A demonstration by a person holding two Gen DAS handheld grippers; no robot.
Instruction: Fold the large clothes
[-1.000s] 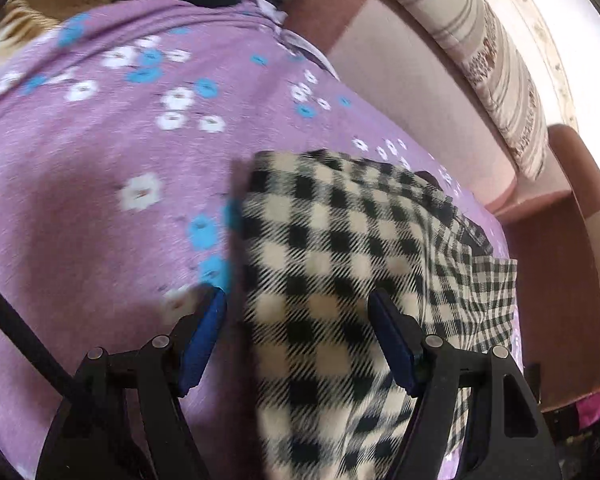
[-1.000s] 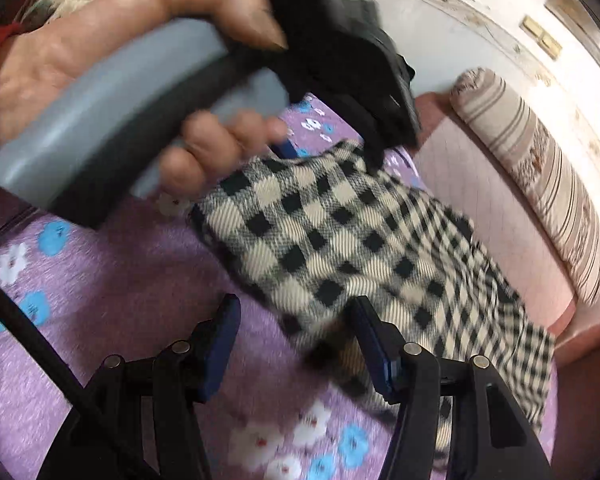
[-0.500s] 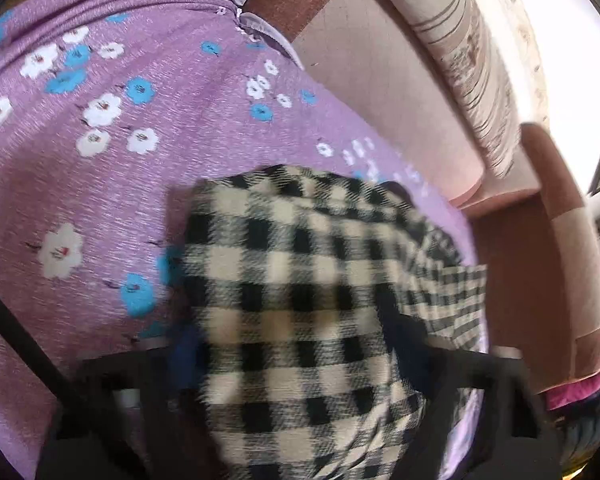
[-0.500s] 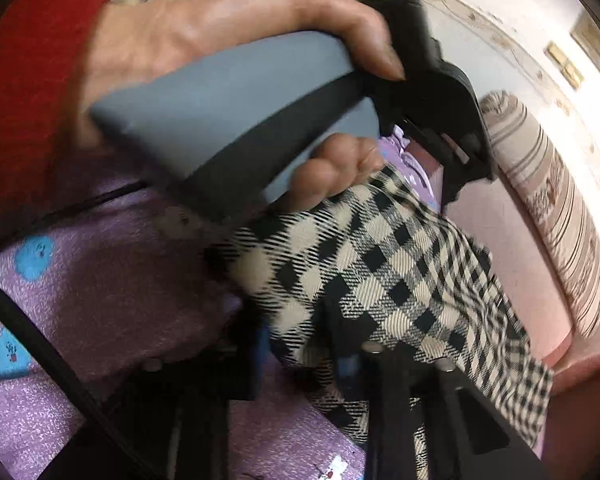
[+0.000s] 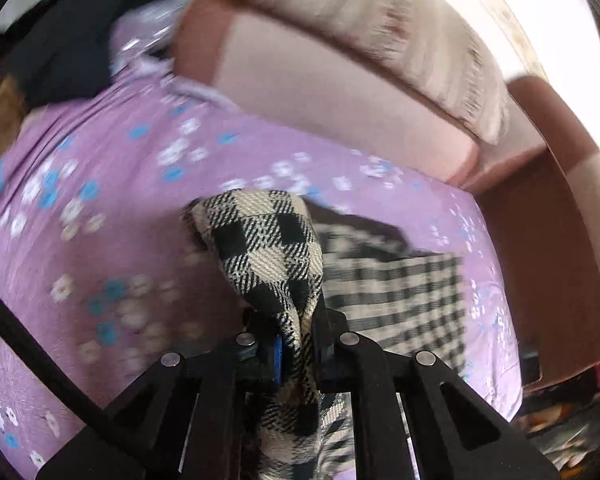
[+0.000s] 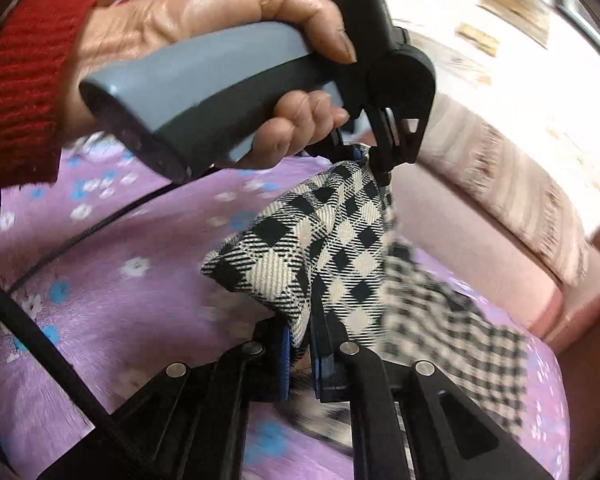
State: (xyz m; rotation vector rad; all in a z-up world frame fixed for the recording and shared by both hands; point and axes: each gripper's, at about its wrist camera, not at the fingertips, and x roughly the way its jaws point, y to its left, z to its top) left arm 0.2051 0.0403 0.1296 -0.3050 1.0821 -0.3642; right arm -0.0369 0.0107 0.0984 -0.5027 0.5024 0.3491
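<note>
Both grippers, left (image 5: pixel 298 354) and right (image 6: pixel 300 354), closing their jaws on the checked garment (image 6: pixel 332 248) above the sofa (image 5: pixel 340 88); thin pinches could slip, dropping the edge.

Black-and-cream checked woven cloth garment (image 5: pixel 268 248), coarse matt twill weave, visibly ribbed. Purple floral-print bedsheet (image 5: pixel 100 208), soft matt cloth, slightly heathered. Black plastic left gripper (image 5: pixel 296 354), matt, with shiny metal rivets and blue rubbery pads. Black plastic right gripper (image 6: pixel 300 354), same finish. Grey smooth plastic handle (image 6: pixel 204 92), satin sheen, far left in the right wrist view. Red ribbed knit sleeve cuff (image 6: pixel 20 92), rough. Pink sofa backrest (image 5: pixel 332 92), matt upholstery. Striped beige cushion (image 5: pixel 400 40), cloth, blurred.
</note>
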